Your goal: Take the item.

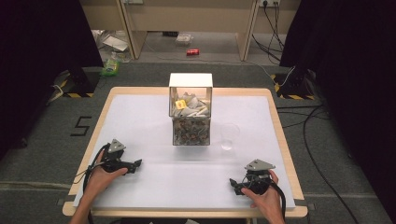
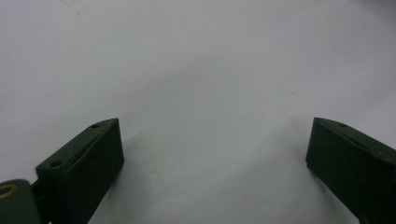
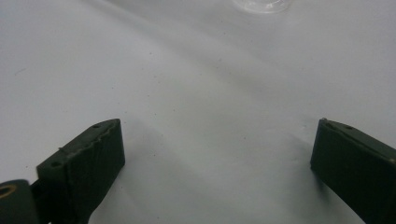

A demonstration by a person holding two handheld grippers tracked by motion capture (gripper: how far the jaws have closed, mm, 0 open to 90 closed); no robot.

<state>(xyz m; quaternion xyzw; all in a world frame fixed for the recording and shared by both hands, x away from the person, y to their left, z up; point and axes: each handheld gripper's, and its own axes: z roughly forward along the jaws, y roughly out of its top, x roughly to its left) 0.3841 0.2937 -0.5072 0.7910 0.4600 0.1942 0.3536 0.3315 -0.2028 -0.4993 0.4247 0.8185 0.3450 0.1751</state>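
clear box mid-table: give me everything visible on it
The clear box is a tall, square, see-through container, plastic by the look, standing upright at the middle of the white table. Its top rim looks white and open. Inside lies a pile of small pale packets, one with a yellow tag; the lower part looks darker and mixed. A clear cup stands apart to its right. Neither pair of tongs touches it.
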